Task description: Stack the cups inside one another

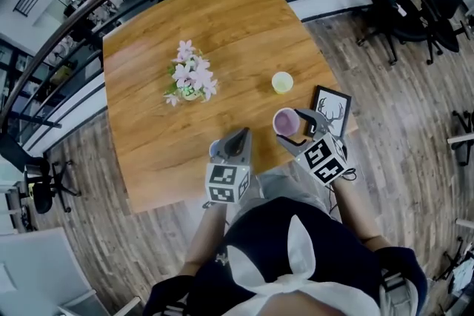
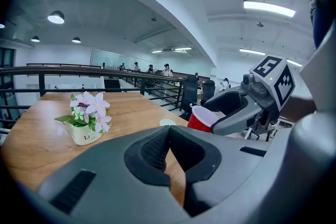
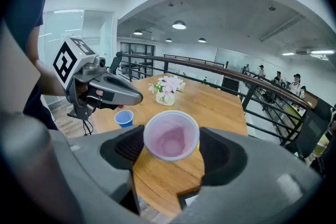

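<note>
**Head view.** Right tongs (image 1: 296, 131) spread wide and pinching one pink cup (image 1: 285, 121) by its wall. Left tongs (image 1: 238, 135) pressed together, gripping nothing.

Three cups in all:
- the pink one in the right tongs;
- one blue cup (image 1: 215, 150) partly under the left tongs' tip;
- one yellow cup (image 1: 282, 82) on the desk (image 1: 148, 152) beyond the right tongs, apart from them.

No cup yet nested in another. One flower pot (image 1: 191, 81) beyond the left tongs, well apart. One framed deer picture (image 1: 331, 109) just outside the right tongs, at the desk's edge. One marker cube (image 1: 227, 183) behind the left tongs, another marker cube (image 1: 326, 158) behind the right.

**Left gripper view.** Left tongs (image 2: 168, 136) closed tip to tip, nothing between. Right tongs (image 2: 223, 110) ahead to the right with the pink cup (image 2: 202, 119), red outside here, mouth tipped. Yellow cup (image 2: 167, 123) just past the left tongs' tip, only its rim showing. Flower pot (image 2: 84, 131) ahead to the left, with print starting with L and the rest unreadable.

**Right gripper view.** Pink cup (image 3: 171, 136) squarely between the right tongs (image 3: 170, 150), both pads against its sides, mouth toward the camera. Left tongs (image 3: 128, 96) ahead to the left, closed to a point just above the blue cup (image 3: 124, 118), seemingly apart from it. Flower pot (image 3: 166, 93) straight ahead beyond the held cup.
</note>
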